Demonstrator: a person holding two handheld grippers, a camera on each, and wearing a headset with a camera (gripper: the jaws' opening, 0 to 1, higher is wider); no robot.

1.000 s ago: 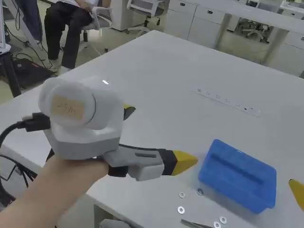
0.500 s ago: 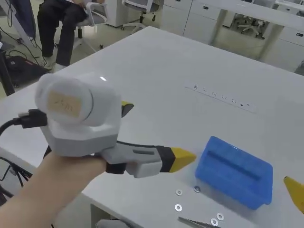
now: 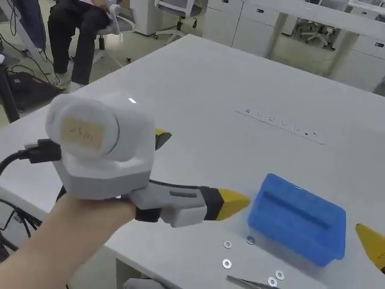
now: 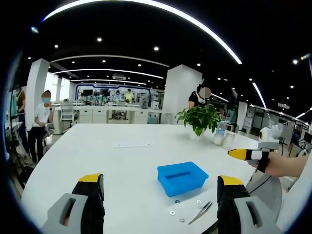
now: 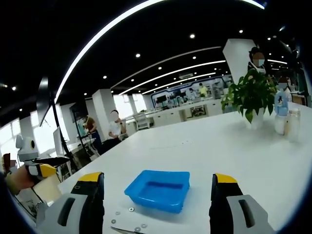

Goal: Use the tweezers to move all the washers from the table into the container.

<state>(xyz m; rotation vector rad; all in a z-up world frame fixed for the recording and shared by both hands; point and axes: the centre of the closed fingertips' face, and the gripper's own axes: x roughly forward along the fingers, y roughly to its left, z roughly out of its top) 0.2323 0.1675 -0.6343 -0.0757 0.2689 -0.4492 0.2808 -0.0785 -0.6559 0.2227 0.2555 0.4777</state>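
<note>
Grippers: left gripper (image 4: 160, 179) and right gripper (image 5: 157, 178) both spread wide, holding nothing
Tweezers: slim metal tweezers (image 3: 249, 282) lie untouched at the near edge of the white table (image 3: 198, 96)
Washers: small silver ring washers (image 3: 226, 263), five visible, scattered on the table just beyond the tweezers
Container: shallow blue plastic container (image 3: 298, 217) beside them, apparently empty
Progress: nothing transferred; every step remains

Open office, white desks (image 3: 283, 24), ceiling lights (image 4: 156, 48)
</note>
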